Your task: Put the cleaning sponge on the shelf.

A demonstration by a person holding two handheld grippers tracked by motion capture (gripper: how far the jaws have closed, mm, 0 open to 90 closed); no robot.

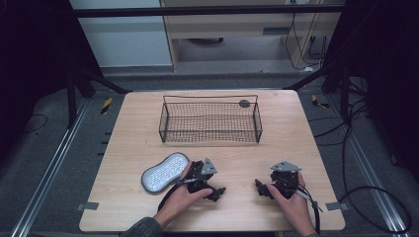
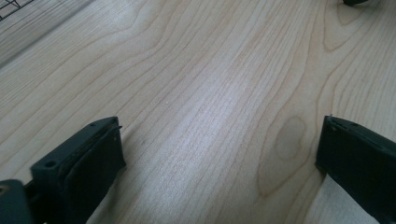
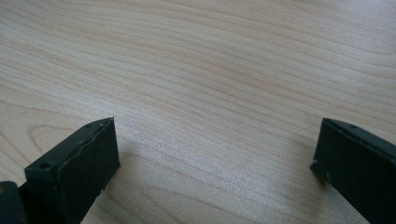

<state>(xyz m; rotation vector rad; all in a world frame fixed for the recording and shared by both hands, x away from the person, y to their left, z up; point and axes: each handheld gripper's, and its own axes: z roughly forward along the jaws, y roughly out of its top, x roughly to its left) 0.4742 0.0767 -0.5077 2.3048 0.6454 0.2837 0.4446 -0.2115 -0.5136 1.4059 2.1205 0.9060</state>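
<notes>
Nothing of the work is done yet, as far as I can judge. My left gripper (image 1: 217,191) rests low on the pale wooden table (image 1: 296,148) near its front edge, and my right gripper (image 1: 260,188) sits a little apart to its right, the two pointing roughly toward each other. In the left gripper view my jaws stand wide apart with bare wood grain between them; the right gripper view shows the same, jaws spread wide and holding nothing.

The thing nearest me is the flat, silvery-grey, peanut-shaped pad with a dotted, glittery surface (image 1: 164,171). It lies flat on the table just beside my left hand (image 1: 180,197), on its outer side, and my jaws are not touching it; they point away from it, toward the middle of the table.

Farther back, near the middle of the table, stands the black rectangular wire-mesh basket (image 1: 210,133). It looks empty, with the wood showing through its mesh, and a small dark round object (image 1: 244,103) sits just behind its far rim.

So I would say everything is left: turn my left gripper toward the pad, close on it, lift it and, most likely, carry it to the basket.
</notes>
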